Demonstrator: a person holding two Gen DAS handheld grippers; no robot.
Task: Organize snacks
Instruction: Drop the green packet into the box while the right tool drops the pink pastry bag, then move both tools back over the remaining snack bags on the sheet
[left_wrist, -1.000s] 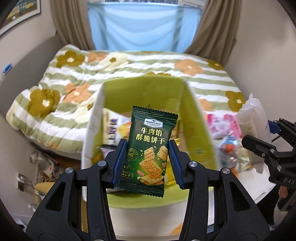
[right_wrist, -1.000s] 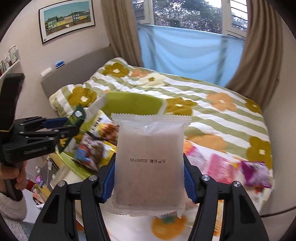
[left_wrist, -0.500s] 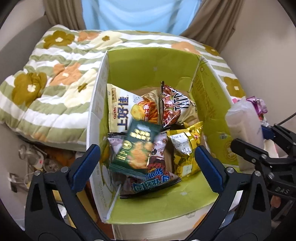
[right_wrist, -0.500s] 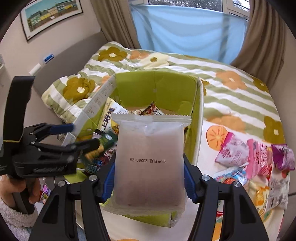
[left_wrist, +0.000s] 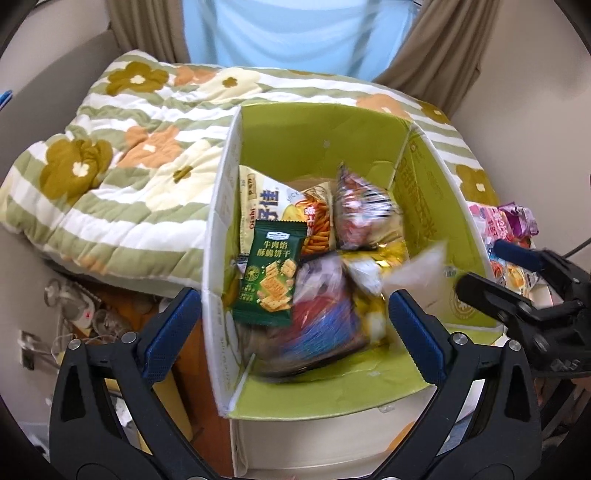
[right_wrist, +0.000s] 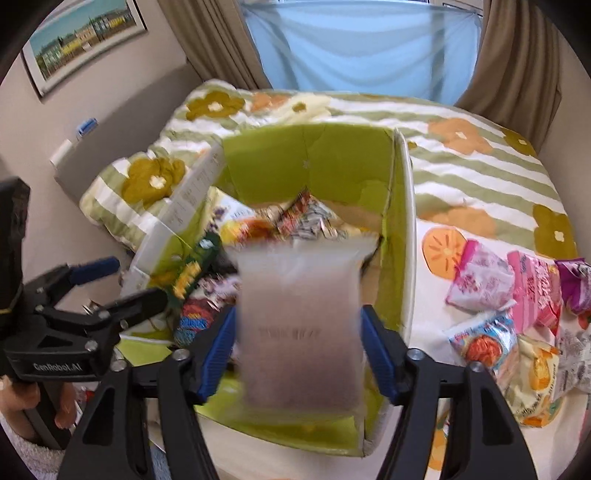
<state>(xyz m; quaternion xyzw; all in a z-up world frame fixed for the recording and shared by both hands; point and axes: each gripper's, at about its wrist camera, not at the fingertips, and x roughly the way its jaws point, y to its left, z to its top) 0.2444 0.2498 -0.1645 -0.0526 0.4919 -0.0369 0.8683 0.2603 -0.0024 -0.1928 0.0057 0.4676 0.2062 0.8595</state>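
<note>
The left gripper (left_wrist: 291, 332) hangs over the near left part of an open cardboard box (left_wrist: 325, 144), its blue-padded jaws spread wide and grasping nothing. Beyond the gap between those jaws a dark green cracker packet (left_wrist: 271, 273) lies inside the box, propped against the left wall and resting on other packets, clear of both pads.

The box has lime-green inner walls and white outer faces, with its flaps standing up. Inside, going left to right, are a large pale chip bag (left_wrist: 284, 210) printed with orange sticks at the back, the green packet in front of it, a red and blue bag (left_wrist: 321, 314) smeared by motion blur, a crinkly red and silver bag (left_wrist: 364, 210) and a shiny yellow foil packet (left_wrist: 373, 258).

To the right, the right gripper (right_wrist: 299, 354) is over the front of the box. A frosted, translucent pouch (right_wrist: 299, 325) with a crimped top edge stands upright between its blue pads. The pouch is badly blurred, and I cannot tell whether the pads are pressing on it or have let go.

Further right, outside the box, loose snacks (right_wrist: 517, 302) in pink, purple, blue and yellow wrappers lie on a white cloth (right_wrist: 432, 280) printed with orange fruit. Behind everything is a bed with a quilt (right_wrist: 480, 162) of green and white stripes and large flowers.
</note>
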